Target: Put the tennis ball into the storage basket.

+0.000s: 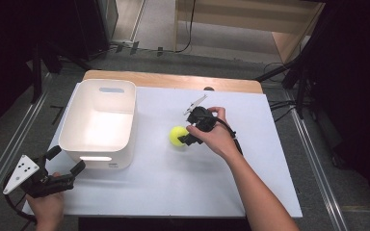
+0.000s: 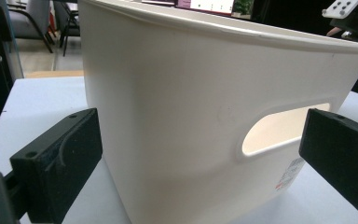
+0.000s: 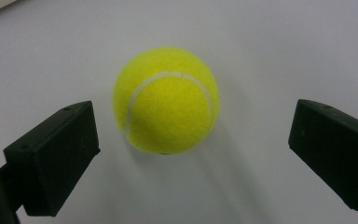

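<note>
A yellow tennis ball (image 1: 178,135) lies on the white table top, right of a white plastic bin (image 1: 99,123). My right gripper (image 1: 187,138) hovers just right of the ball, open. In the right gripper view the ball (image 3: 166,100) sits between and a little beyond the two black jaws, touching neither; my right gripper (image 3: 193,154) stands wide. My left gripper (image 1: 67,161) is open near the table's front left corner, pointing at the bin's near wall. The left gripper view has the bin (image 2: 205,107) and its handle slot close ahead of my left gripper (image 2: 200,158).
The white board (image 1: 183,187) lies on a wooden table whose edge (image 1: 173,80) shows at the back. The bin looks empty inside. Metal rails (image 1: 9,144) run along the floor on both sides, with dark stands and cables beyond.
</note>
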Motion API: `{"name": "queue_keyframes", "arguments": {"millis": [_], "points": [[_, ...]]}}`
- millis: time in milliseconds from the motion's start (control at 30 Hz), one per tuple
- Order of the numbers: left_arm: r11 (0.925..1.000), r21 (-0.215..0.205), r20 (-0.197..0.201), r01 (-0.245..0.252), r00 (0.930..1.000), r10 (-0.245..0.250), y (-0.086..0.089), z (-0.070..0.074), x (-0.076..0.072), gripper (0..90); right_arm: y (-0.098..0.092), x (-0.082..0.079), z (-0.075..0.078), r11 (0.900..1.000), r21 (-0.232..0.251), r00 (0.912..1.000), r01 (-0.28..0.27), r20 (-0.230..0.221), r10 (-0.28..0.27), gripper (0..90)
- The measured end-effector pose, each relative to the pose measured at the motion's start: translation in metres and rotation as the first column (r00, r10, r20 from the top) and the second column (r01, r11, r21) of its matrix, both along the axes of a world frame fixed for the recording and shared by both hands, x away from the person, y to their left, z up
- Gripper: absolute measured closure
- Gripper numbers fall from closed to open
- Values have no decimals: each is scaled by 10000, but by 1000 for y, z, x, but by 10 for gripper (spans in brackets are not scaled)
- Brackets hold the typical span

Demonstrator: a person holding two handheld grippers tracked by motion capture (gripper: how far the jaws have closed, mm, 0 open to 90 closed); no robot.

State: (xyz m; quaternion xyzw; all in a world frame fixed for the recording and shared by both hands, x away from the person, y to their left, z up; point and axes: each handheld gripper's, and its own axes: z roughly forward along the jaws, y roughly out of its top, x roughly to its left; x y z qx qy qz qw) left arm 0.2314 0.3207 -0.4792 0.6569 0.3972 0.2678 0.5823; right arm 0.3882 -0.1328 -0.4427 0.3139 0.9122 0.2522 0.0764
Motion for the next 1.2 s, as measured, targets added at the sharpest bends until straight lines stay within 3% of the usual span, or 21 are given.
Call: {"name": "queue_keyframes", "arguments": {"millis": [667,867,1133,1200], "points": [[10000,-19,-2,4,10000,-4,0,0,0,0,17,6,-8,9954,-732,9974,-612,-425,582,1],[10000,-42,-3,-2,10000,2,0,0,0,0,22,7,-11,9933,-840,9946,-794,-736,733,1],[10000,-16,3,11,10000,-11,0,0,0,0,27,11,-15,9908,-958,9930,-951,-795,876,2],[10000,-46,11,10,10000,-10,0,0,0,0,29,12,-17,9899,-990,9920,-1011,-859,927,41]]}}
